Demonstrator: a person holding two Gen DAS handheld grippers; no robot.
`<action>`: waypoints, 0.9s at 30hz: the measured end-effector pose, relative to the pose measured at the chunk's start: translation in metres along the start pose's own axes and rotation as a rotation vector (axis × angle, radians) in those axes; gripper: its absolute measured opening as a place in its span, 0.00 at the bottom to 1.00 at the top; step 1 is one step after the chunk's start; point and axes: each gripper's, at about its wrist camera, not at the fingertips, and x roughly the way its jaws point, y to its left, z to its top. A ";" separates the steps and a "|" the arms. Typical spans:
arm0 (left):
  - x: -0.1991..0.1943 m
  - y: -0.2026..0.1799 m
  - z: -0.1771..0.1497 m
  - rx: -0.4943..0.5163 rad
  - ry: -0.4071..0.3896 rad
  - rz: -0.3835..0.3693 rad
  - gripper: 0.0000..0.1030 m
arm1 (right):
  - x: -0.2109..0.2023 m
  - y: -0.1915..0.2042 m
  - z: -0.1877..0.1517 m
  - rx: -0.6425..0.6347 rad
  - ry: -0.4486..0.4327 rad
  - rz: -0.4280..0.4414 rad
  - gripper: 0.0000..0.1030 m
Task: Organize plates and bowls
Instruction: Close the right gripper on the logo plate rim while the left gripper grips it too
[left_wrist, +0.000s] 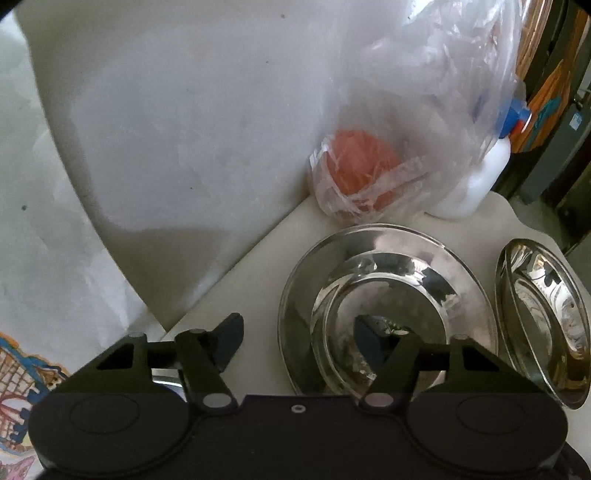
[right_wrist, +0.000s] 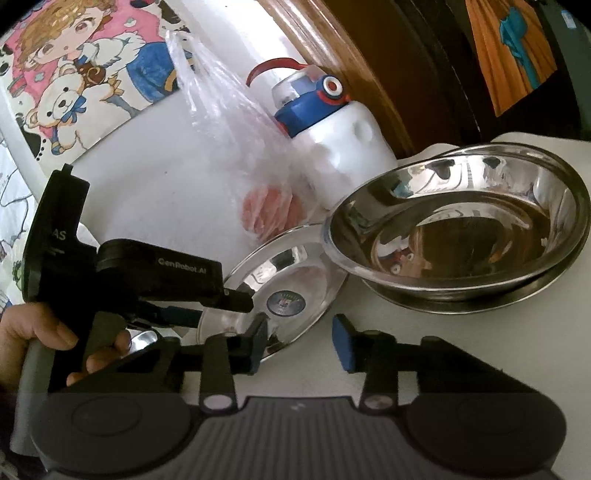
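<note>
Black hand-held gripper (right_wrist: 236, 299) reads "GenRobot.AI".

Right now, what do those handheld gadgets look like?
Both are black plastic. The right gripper has blue-padded fingers on linkage arms with silver pivot pins, above a ribbed grey body. The left gripper bears white lettering on its black housing and has a grey handle, gripped by a bare hand.
</note>
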 end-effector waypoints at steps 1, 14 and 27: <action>0.001 0.000 0.001 0.001 0.004 0.000 0.59 | 0.001 -0.001 0.000 0.006 0.003 0.001 0.33; -0.001 -0.015 0.000 0.010 0.018 0.029 0.27 | 0.002 -0.001 -0.001 0.015 0.013 0.012 0.22; -0.029 -0.032 -0.005 0.004 0.025 0.096 0.26 | -0.006 -0.004 -0.001 0.035 -0.003 0.045 0.22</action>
